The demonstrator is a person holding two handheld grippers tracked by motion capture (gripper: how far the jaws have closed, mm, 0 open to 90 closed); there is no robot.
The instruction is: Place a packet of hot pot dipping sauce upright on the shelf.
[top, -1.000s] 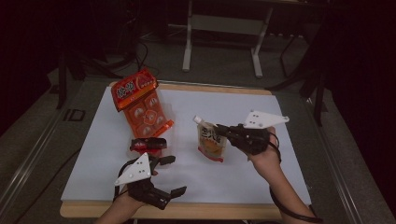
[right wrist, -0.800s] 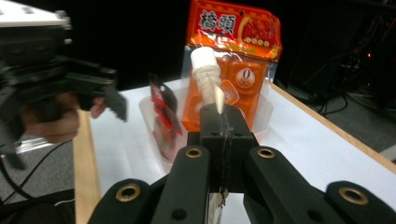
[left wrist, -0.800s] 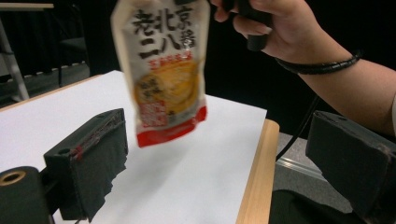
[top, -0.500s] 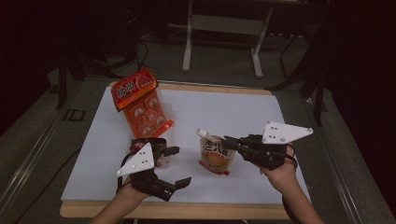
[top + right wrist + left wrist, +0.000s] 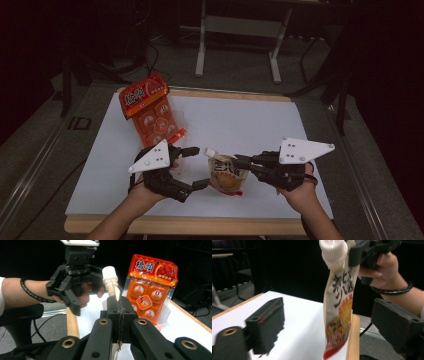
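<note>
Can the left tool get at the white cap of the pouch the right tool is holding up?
Probably yes. The left tool stands open beside the pouch, the white cap sticks out bare above the right tool, and nothing lies between them.

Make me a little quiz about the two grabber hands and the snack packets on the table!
1. True or false: the right gripper is clamped on the spouted pouch.
2. How do the left gripper jaws stand? A) pressed shut on the cap B) apart, one on each side of the pouch C) gripping the orange packet
3. Fill in: the orange packet lies near the table's far ____ corner in the high view.

Key: 1 true; 2 B, the jaws have just been closing a little, pouch between them but untouched; 3 left.
</note>
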